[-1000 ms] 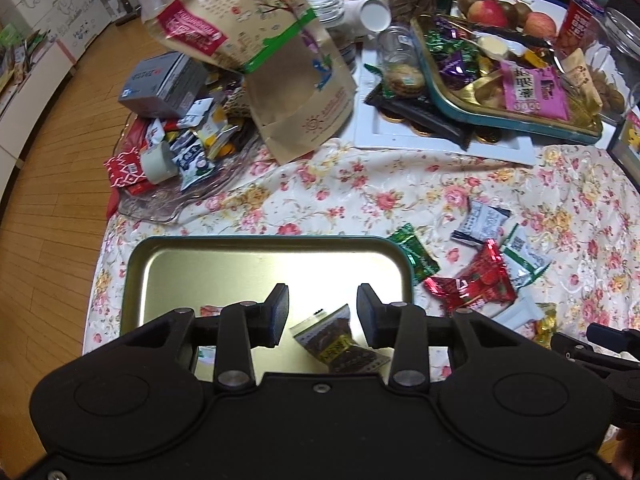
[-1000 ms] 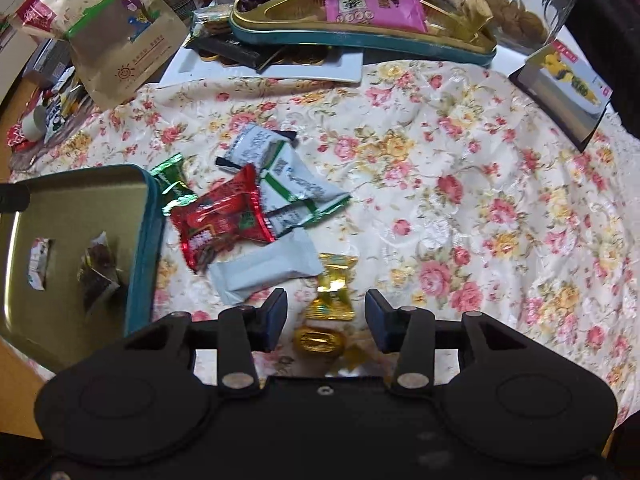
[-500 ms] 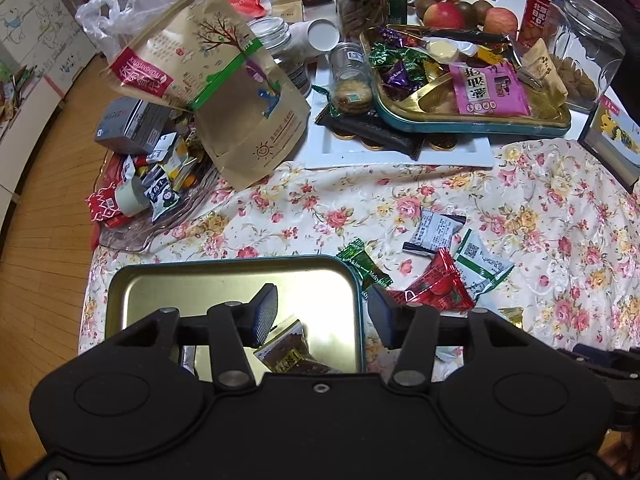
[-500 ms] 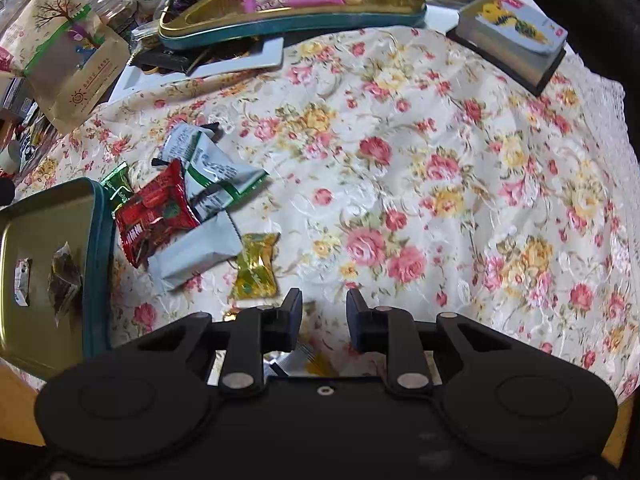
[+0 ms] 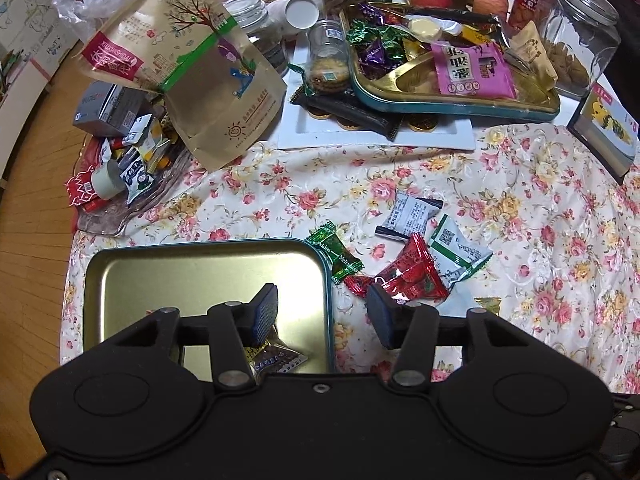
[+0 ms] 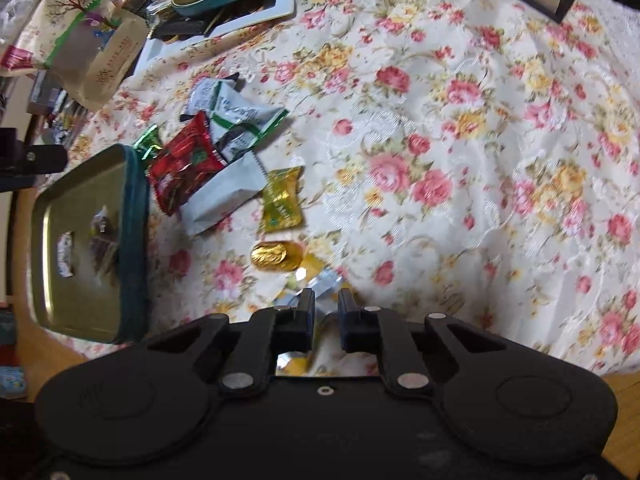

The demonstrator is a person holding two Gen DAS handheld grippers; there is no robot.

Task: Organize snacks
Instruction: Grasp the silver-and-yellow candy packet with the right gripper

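Note:
A gold tin tray with a teal rim (image 5: 168, 276) lies at the table's near left and holds a dark wrapped snack (image 5: 276, 360); the tray also shows in the right wrist view (image 6: 136, 240). My left gripper (image 5: 322, 314) is open and empty over the tray's right edge. Loose snacks lie to its right: a green candy (image 5: 336, 254), a red packet (image 5: 408, 280), two white packets (image 5: 412, 216). My right gripper (image 6: 324, 312) is nearly shut on a silver-yellow wrapper (image 6: 320, 286), just below a gold-foil candy (image 6: 276, 256) and a yellow candy (image 6: 282, 200).
A second tray of snacks (image 5: 452, 100) sits on a white board at the back. A brown paper bag (image 5: 192, 76), a glass dish of small packets (image 5: 128, 172), jars (image 5: 580, 28) and a book (image 5: 608, 128) crowd the far edge. The flowered cloth covers the table.
My left gripper has drawn back and to the right, off the dark snack now lying in the tray. My right gripper has closed down onto the silver-yellow wrapper.

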